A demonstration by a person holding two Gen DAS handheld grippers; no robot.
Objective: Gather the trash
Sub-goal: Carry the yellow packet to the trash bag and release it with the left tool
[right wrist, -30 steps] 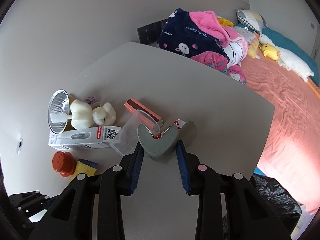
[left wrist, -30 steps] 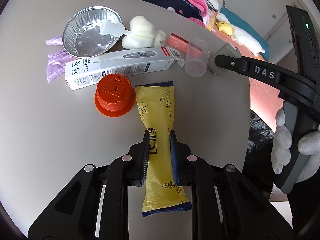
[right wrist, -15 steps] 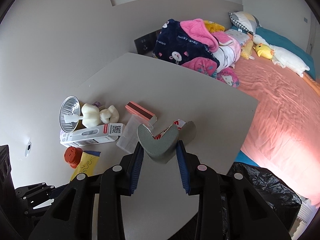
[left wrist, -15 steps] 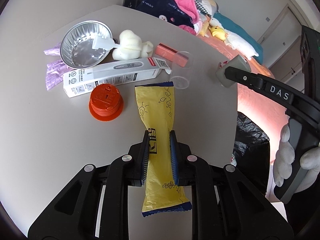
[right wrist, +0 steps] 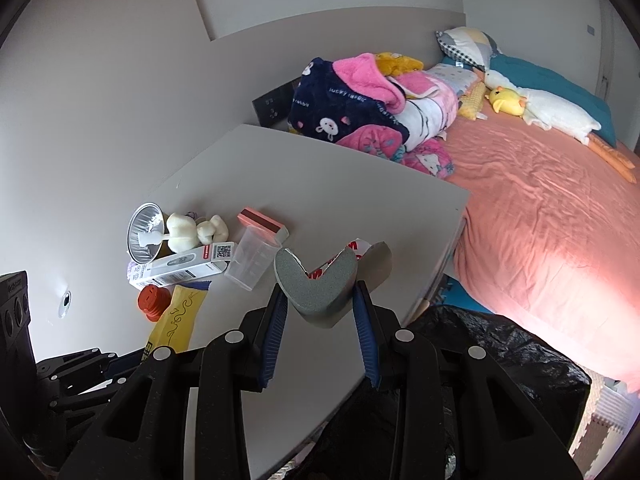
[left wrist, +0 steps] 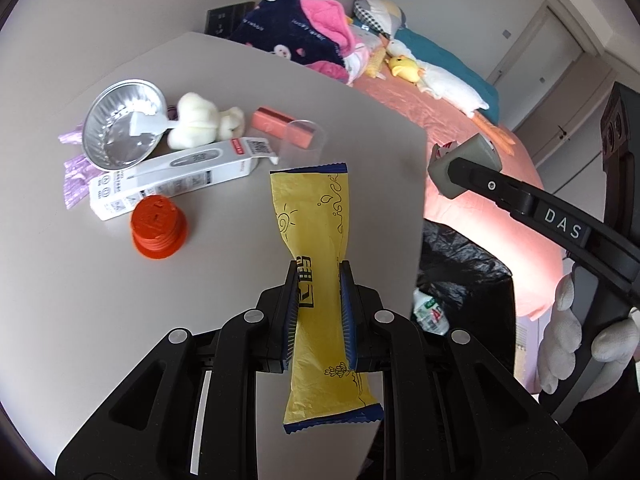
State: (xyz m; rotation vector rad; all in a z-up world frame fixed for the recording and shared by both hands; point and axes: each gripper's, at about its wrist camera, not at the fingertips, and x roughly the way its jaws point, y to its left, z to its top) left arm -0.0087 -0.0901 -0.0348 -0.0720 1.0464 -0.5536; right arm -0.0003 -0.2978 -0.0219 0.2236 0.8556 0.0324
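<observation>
My left gripper is shut on a long yellow snack wrapper with blue ends, holding it above the grey table. The same wrapper shows at the lower left of the right wrist view. My right gripper is shut on a bent grey foam pad with a red-and-white scrap tucked in its fold. It hangs near the table's right edge, above an open black trash bag. In the left wrist view the pad hangs right of the table, over the bag.
On the table lie a foil bowl, a white thermometer box, an orange cap, a clear cup, a pink box, a white plush and purple bags. A pink bed lies beyond.
Both grippers have risen and drawn back toward the table's right edge with their loads. The table items look smaller and the black bag has come further into view.
</observation>
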